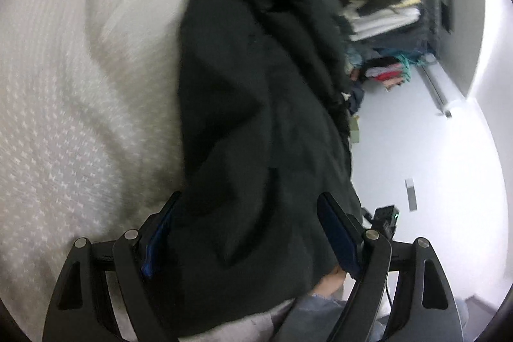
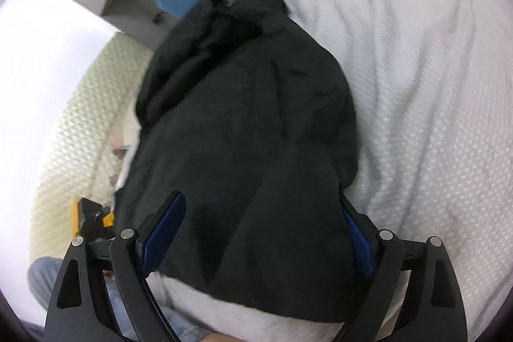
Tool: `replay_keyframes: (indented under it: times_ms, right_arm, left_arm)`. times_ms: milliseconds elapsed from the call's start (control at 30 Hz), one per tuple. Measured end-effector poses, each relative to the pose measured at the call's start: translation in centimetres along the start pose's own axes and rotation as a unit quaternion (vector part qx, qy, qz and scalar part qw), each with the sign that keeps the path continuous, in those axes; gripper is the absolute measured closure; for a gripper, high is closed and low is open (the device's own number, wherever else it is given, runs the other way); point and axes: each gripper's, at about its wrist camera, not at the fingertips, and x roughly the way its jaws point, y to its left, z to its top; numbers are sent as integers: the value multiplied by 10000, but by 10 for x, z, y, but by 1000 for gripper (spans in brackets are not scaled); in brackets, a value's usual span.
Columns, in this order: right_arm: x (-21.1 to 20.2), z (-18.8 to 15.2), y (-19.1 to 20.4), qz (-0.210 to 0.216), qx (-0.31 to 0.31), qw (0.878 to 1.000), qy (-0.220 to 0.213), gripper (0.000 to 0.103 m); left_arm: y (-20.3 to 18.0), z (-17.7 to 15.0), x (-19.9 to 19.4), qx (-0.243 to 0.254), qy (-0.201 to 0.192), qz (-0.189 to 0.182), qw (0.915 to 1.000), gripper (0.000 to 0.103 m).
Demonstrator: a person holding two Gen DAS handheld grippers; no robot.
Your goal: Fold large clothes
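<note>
Both grippers, left (image 1: 250,233) and right (image 2: 266,233), stand wide open over a dark coat (image 1: 256,117) (bunched) lying on the white bedspread (image 1: 80,101), gripping nothing

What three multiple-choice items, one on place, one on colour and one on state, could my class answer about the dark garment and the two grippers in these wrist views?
1. Where does the dark garment lie?
A. On the white textured bedcover
B. On the floor
C. On a hanger

2. What colour are the pads on the gripper fingers?
A. Red
B. Blue
C. Yellow

3. How do the jaws of the left gripper and right gripper stand?
A. Both pinched tight together
B. One wide, one shut
C. Both wide, with the garment between them

Answers: 1 A, the bedcover shows around the garment in both views. 2 B, blue pads line the black fingers. 3 C, each view shows both fingers far apart at the garment's sides.
</note>
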Motion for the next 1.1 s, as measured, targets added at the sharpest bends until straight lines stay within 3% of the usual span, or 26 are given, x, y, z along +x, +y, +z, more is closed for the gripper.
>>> replay_keyframes:
  times_ms: [167,267,367,433,467,500,633,900,1100]
  right_arm:
    - [8,-5,2,326,72,9994,65,15]
    - [-1,-6,21,681,-136,9976,19,30]
    - [-10,-5,37,724,-305,9969,-74,60]
    - [-16,-4,42,782,-308,9963,-193,85]
    - [-20,-4,46,806,-335,9958,-279,90]
    - [-24,-3,51,787,-421,9954,-353,93]
    - [-46,2,71,791,-626,9929,-629,97]
    - [-104,11,126,937,-881,9817,-1404,99]
    - [-146,17,148,1167,-854,9741,-1741,99]
  left_arm:
    - [-7,-2,12,-52,-113,-121,9998,24]
    - [-16,-5,15,32,-117,-249,9996,35]
    - [-25,-10,16,15,-185,-329,9993,49]
    - [-30,-11,17,-57,-276,-252,9993,68]
    - [-34,-10,18,-110,-324,-227,9992,73]
    - [-35,-12,16,-167,-377,-211,9989,85]
    - [-47,-12,-5,-346,-736,-268,9963,97]
    - [-86,-10,-69,-208,-1250,-476,9908,99]
    - [-110,-20,-125,10,-1543,-657,9858,99]
